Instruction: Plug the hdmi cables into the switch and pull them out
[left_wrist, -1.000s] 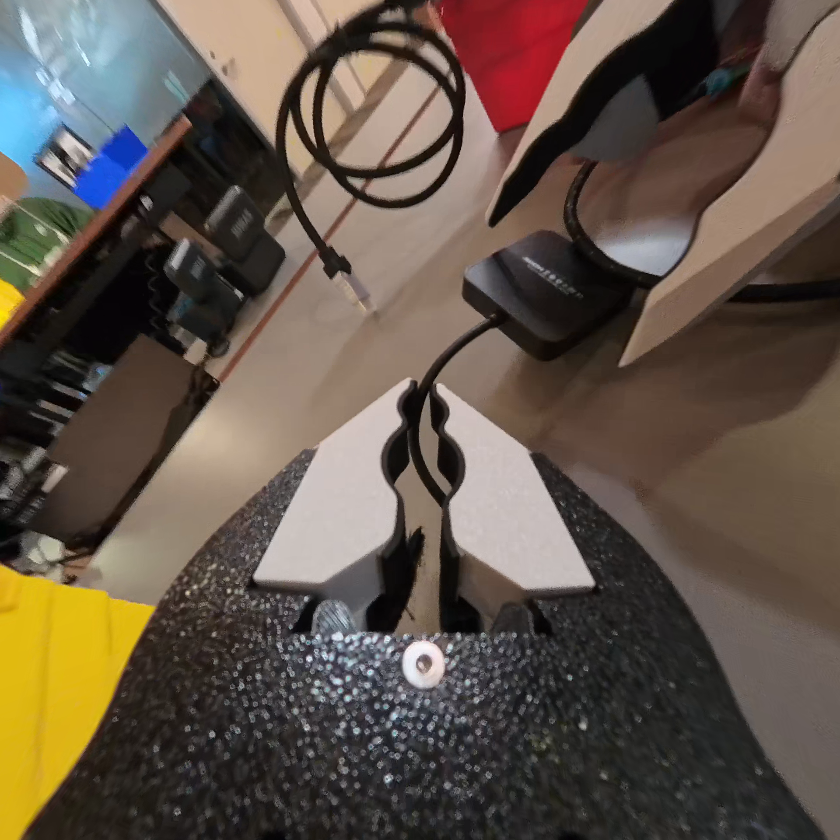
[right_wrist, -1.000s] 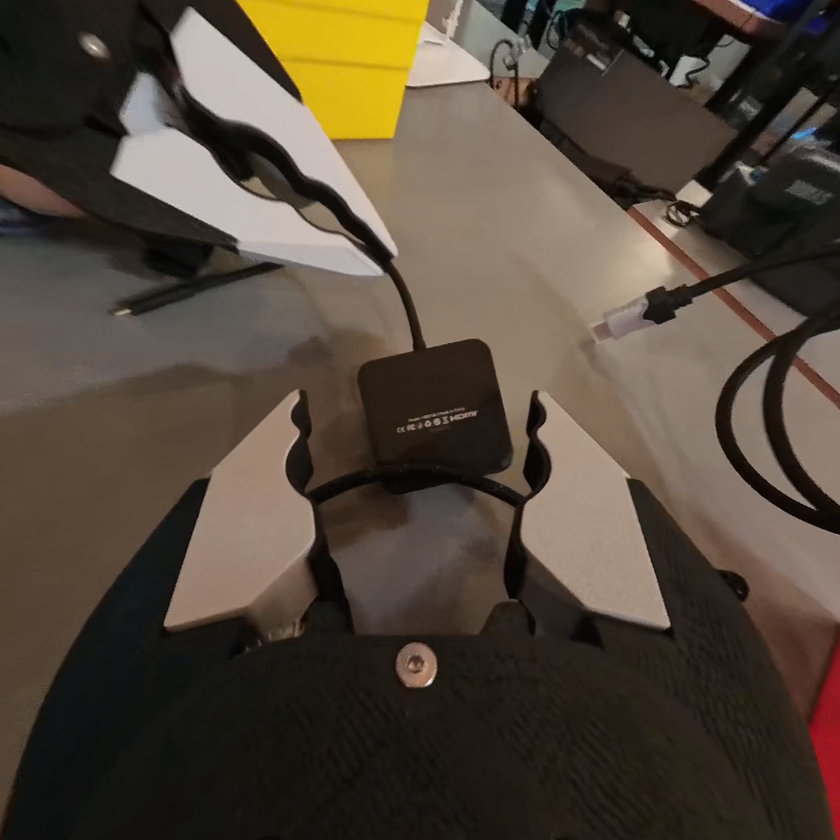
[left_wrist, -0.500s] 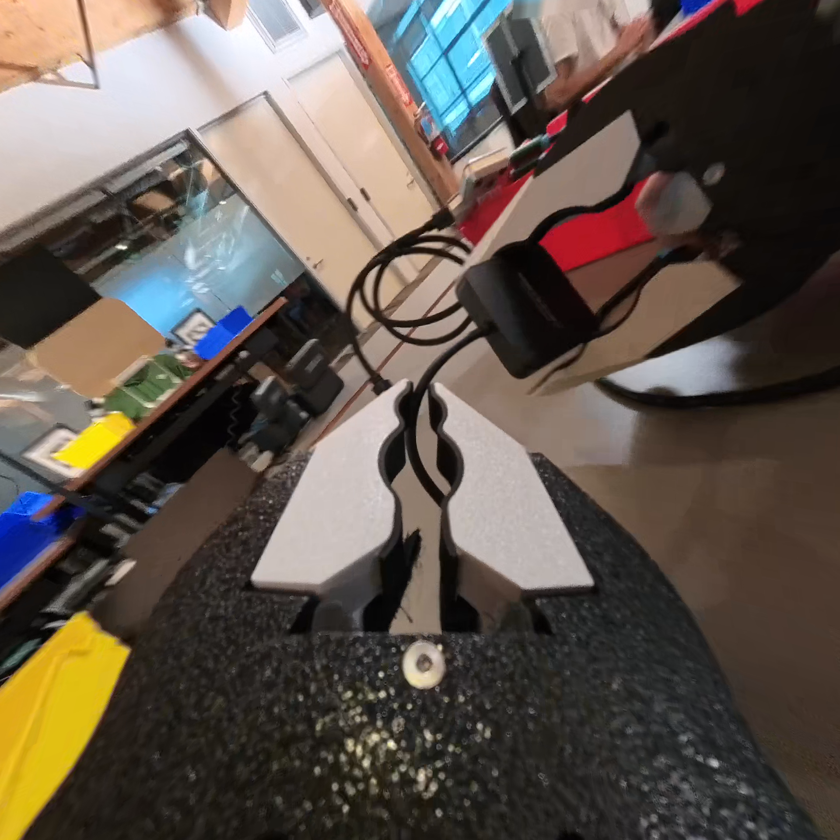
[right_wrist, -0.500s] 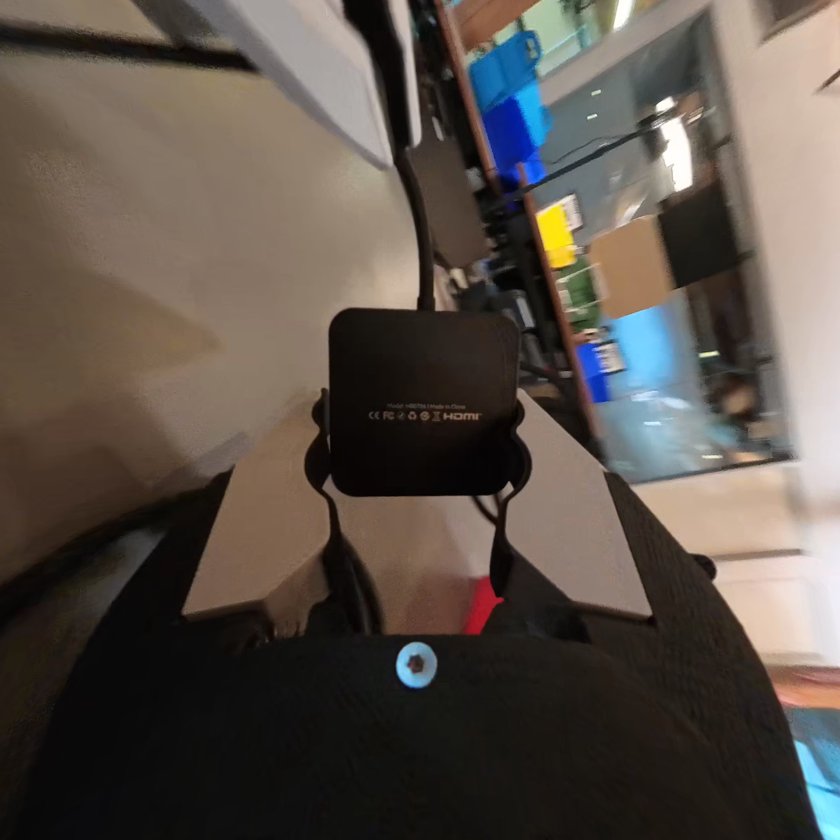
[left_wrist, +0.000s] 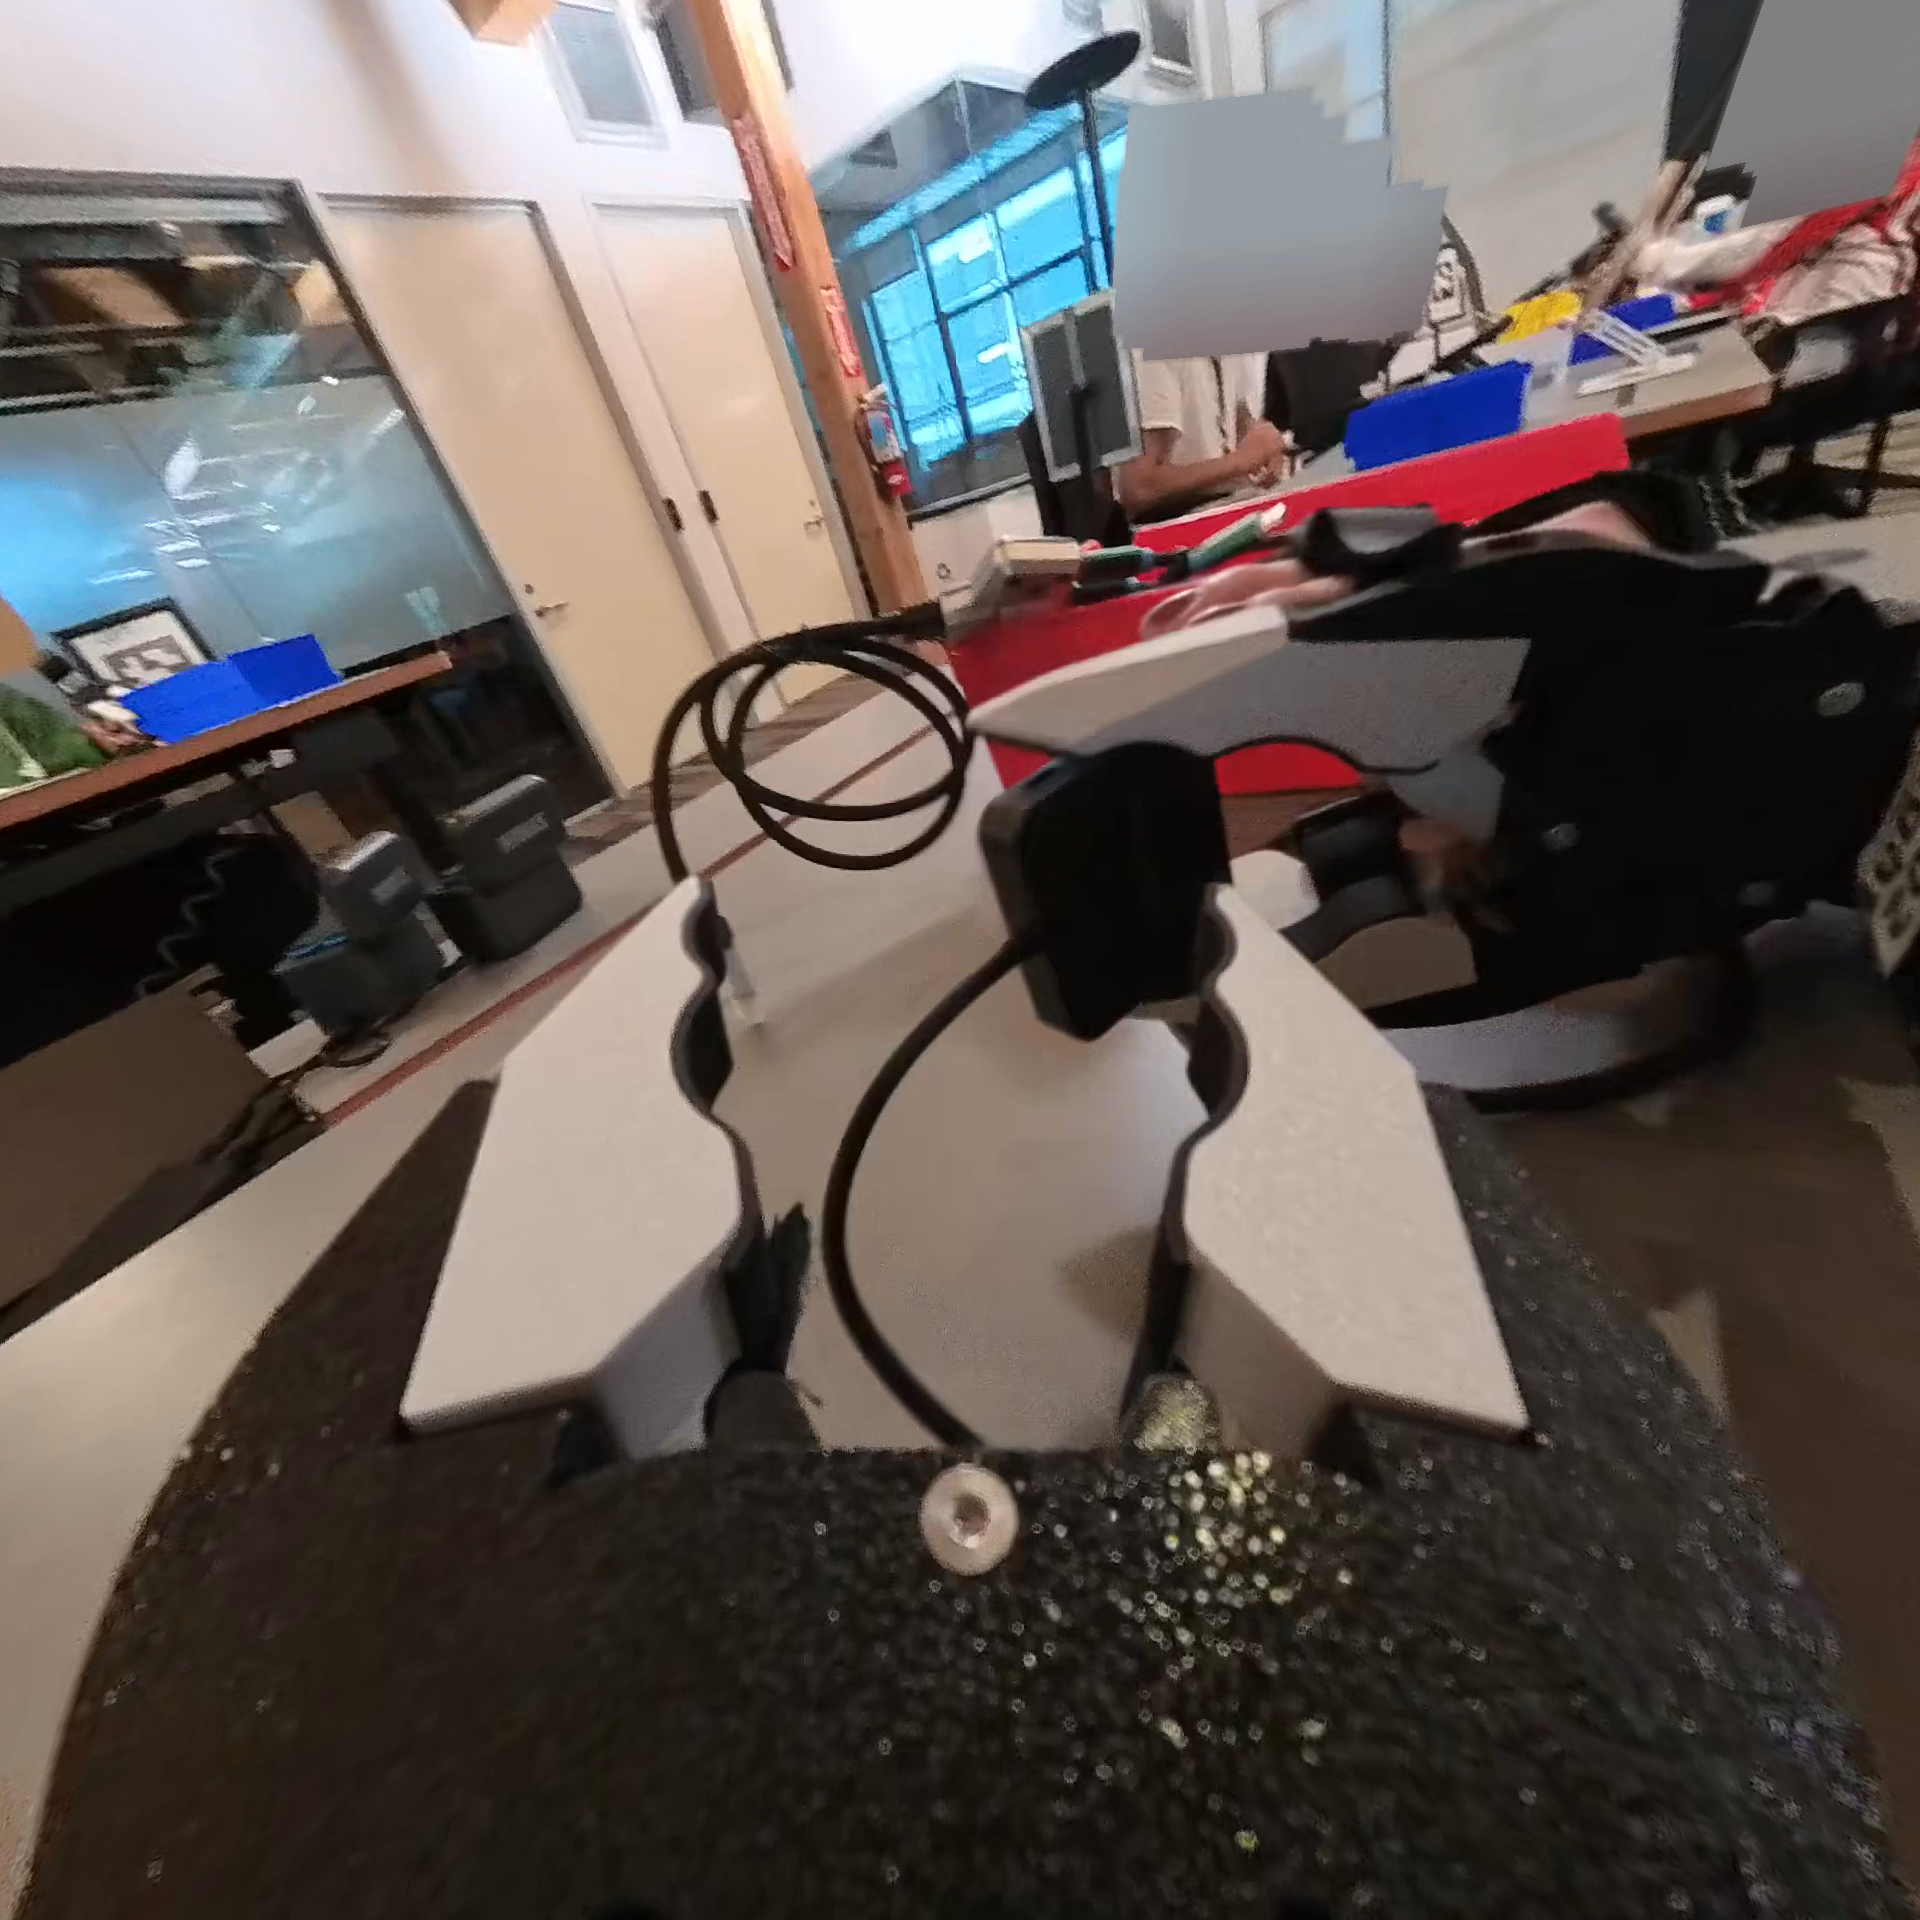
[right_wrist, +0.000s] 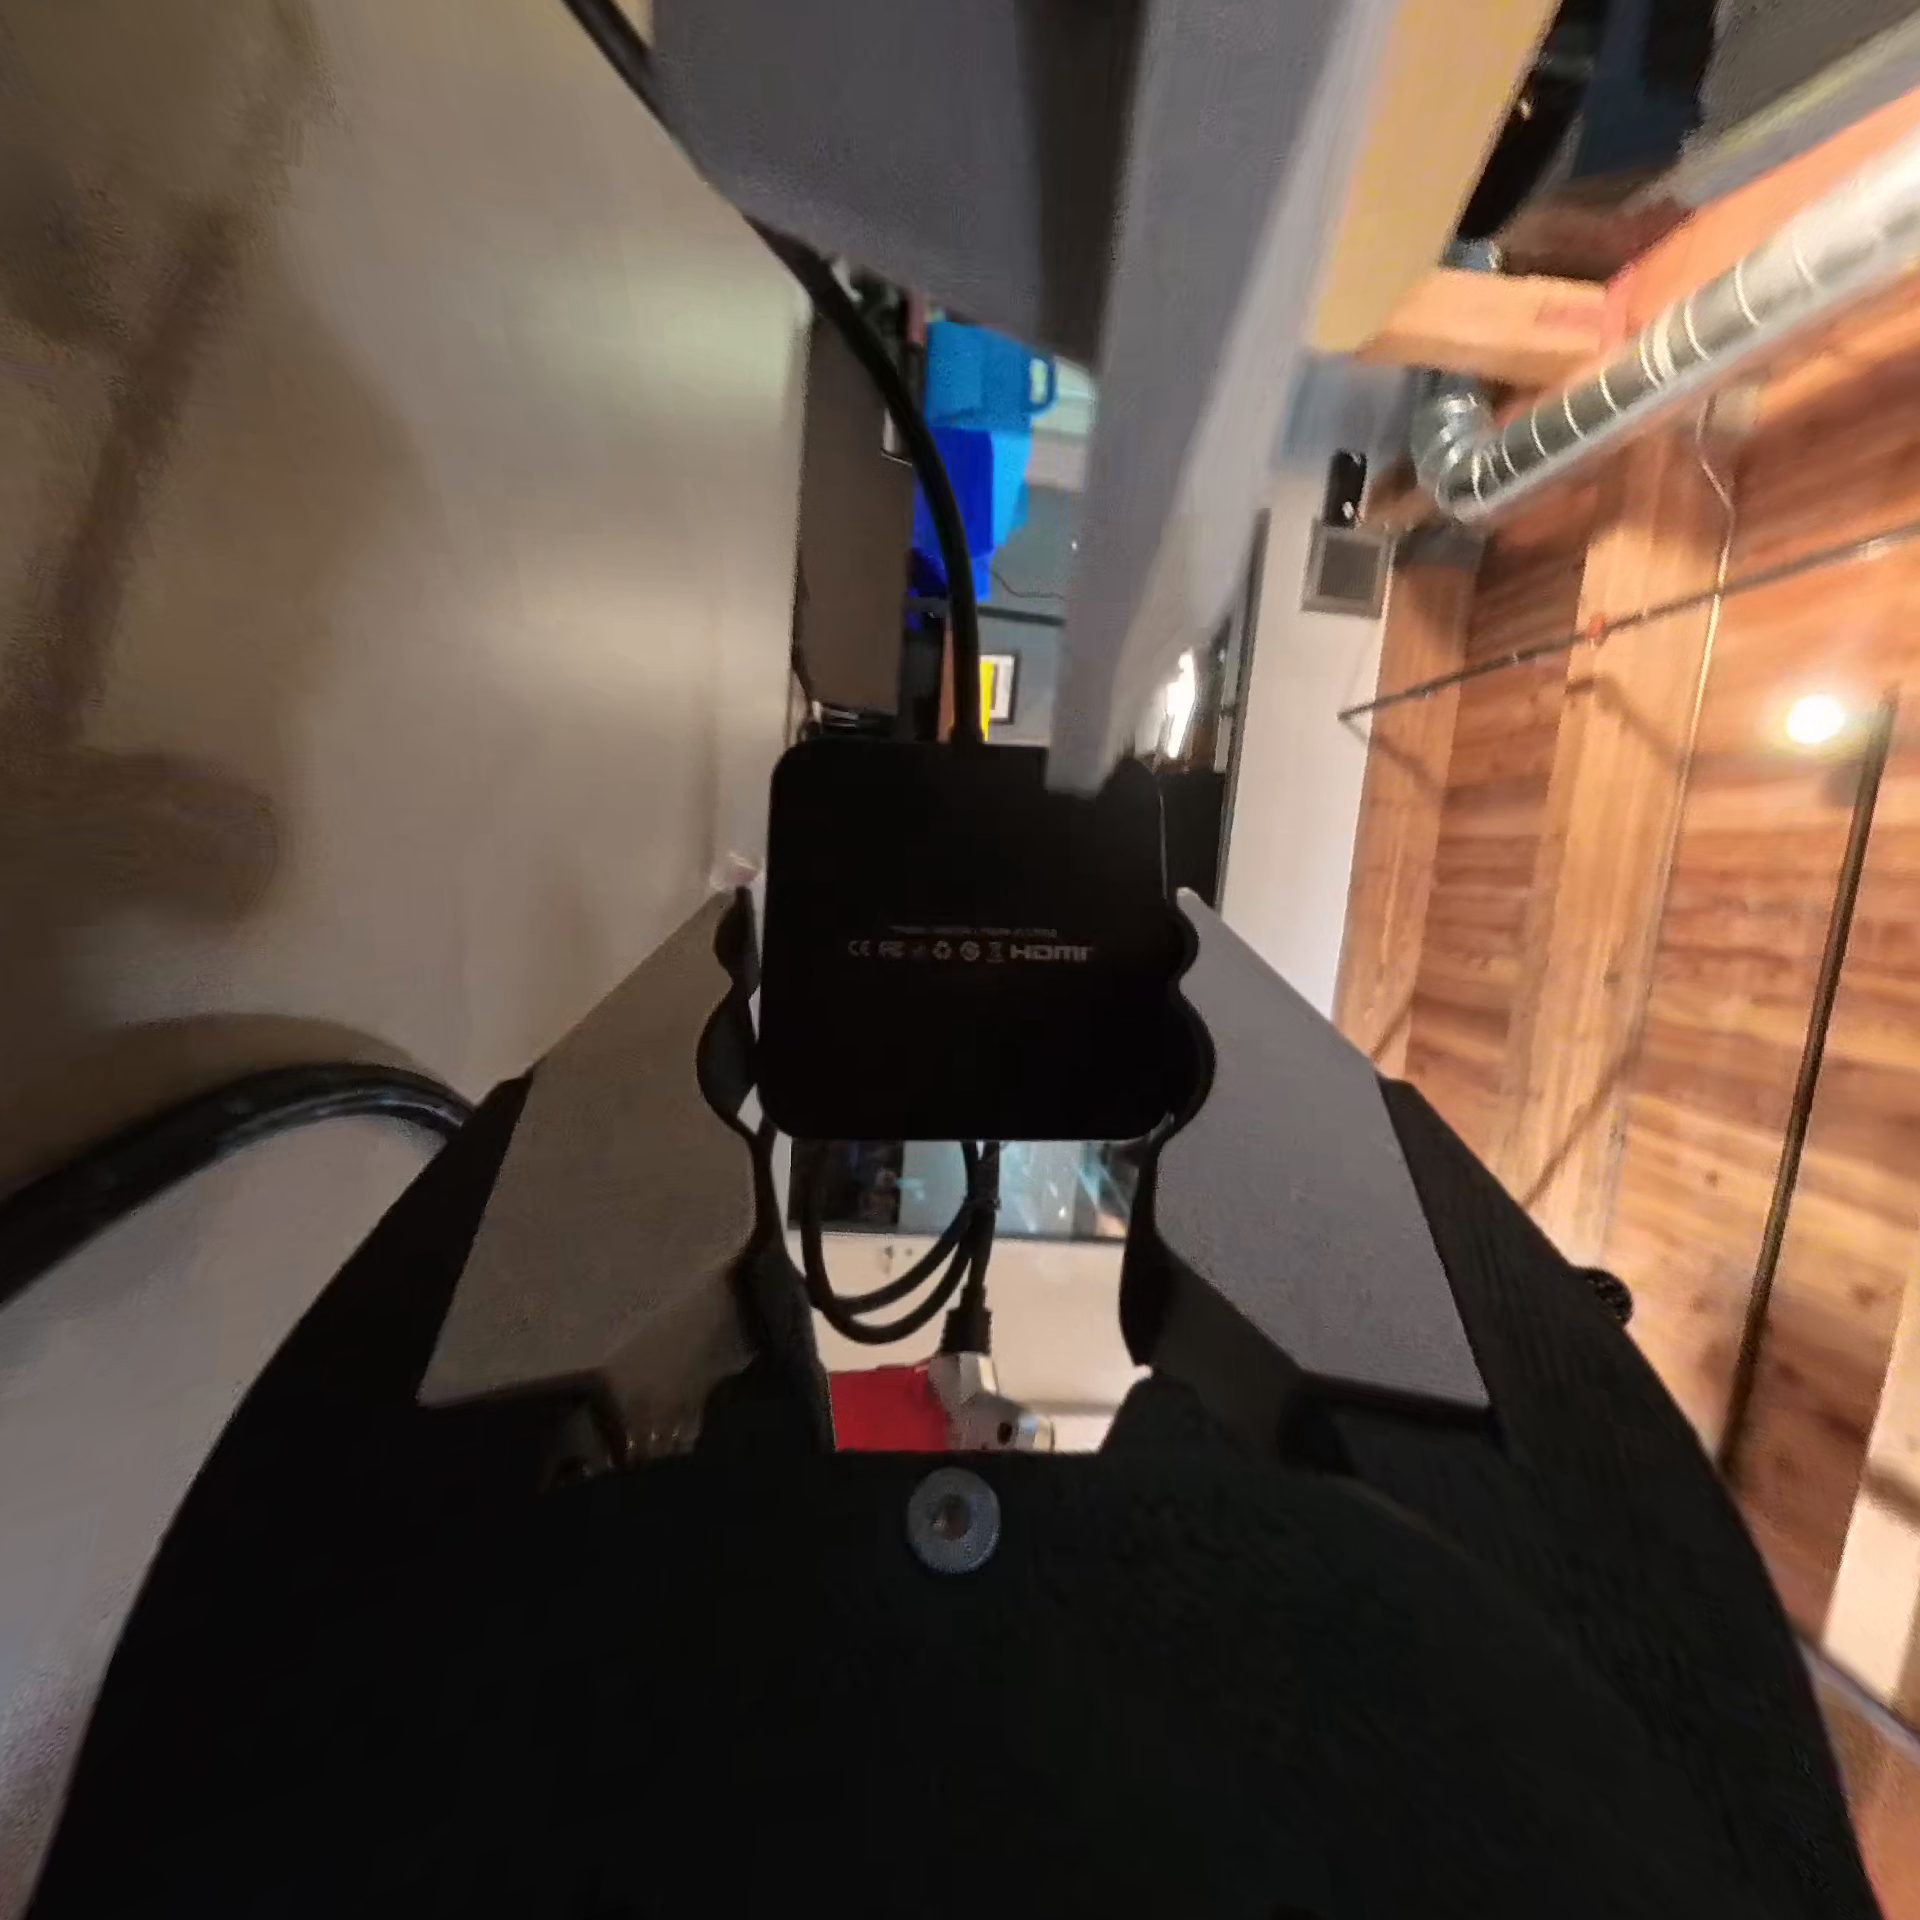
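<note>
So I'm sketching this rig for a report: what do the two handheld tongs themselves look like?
Both match. The left tongs have a black, glittery rough-textured body with one silver screw at its centre, and two flat pale grey wedge-shaped fingers with wavy, scalloped black inner edges. The right tongs have the same shape, with a black ridged body and a silver screw; their grey fingers look darker in shadow.

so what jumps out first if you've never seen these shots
The black switch fills the middle of the right wrist view, clamped between the right gripper fingers and lifted off the table. In the left wrist view the left gripper stands open, a thin black cable curving between its fingers.
</note>
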